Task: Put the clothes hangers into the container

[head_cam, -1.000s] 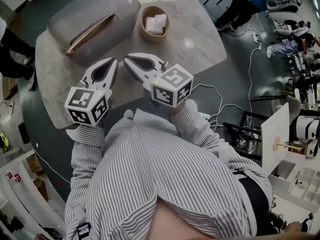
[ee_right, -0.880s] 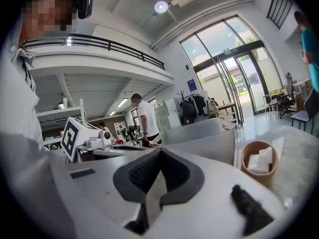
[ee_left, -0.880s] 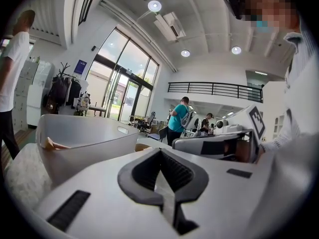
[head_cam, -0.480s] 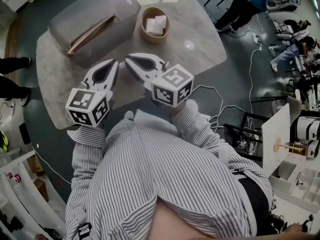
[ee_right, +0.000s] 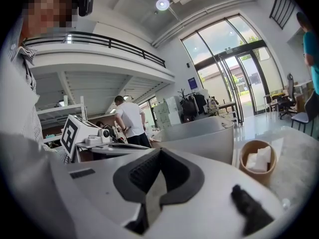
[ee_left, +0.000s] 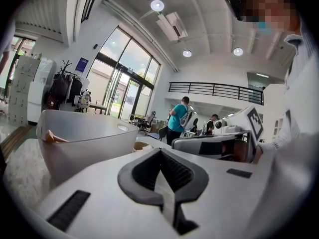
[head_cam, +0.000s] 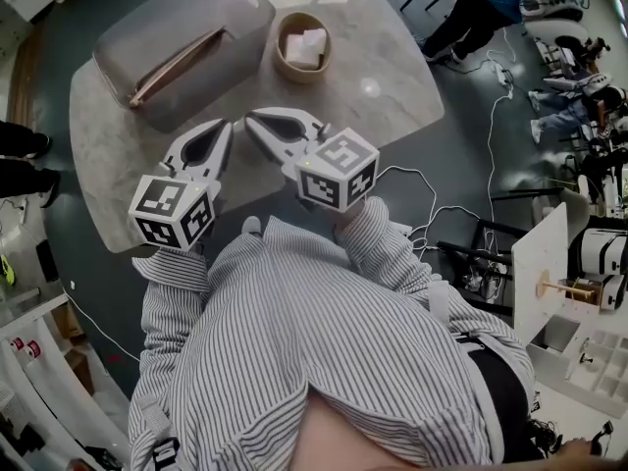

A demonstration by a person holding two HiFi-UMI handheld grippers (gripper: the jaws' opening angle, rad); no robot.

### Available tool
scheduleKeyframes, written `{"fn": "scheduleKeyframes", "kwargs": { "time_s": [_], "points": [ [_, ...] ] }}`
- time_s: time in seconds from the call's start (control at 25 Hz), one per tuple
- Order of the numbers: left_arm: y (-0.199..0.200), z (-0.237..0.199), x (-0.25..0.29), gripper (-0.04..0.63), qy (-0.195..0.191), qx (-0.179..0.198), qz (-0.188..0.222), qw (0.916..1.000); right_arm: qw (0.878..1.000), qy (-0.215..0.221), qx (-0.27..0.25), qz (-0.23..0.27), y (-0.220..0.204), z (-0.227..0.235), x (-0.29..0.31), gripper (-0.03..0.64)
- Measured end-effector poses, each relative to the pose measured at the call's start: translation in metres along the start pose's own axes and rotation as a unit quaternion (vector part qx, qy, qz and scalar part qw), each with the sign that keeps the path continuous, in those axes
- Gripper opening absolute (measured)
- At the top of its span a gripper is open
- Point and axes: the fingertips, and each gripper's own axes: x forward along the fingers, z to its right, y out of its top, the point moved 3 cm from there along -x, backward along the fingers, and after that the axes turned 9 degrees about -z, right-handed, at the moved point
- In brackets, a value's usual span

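Collision is judged possible: with fingers clenched on nothing at left gripper (head_cam: 226, 126) and right gripper (head_cam: 250, 118), the bowl (head_cam: 294, 73) beside the container (head_cam: 196, 13) could be knocked during reaching.

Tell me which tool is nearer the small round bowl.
Right. The right tool ends just short of the bowl; the left tool lies further left, by the grey container.

The right gripper (ee_right: 159, 152) has its jaws closed together, nothing between them. Beyond stands the grey container (ee_right: 199, 138) — a round wooden bowl (ee_right: 257, 164) of white pieces just right of it, the left gripper (ee_right: 139, 146) to its left.
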Motion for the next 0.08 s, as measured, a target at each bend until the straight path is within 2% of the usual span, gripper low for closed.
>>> {"fn": "scheduleKeyframes", "kwargs": {
  "time_s": [0.08],
  "points": [
    [-0.0008,0.0001,-0.0003,0.009,0.0,0.0,-0.001,1.0,1.0,0.0,0.001,-0.001,-0.0014,-0.0003,-0.0009,0.014]
  ]
}}
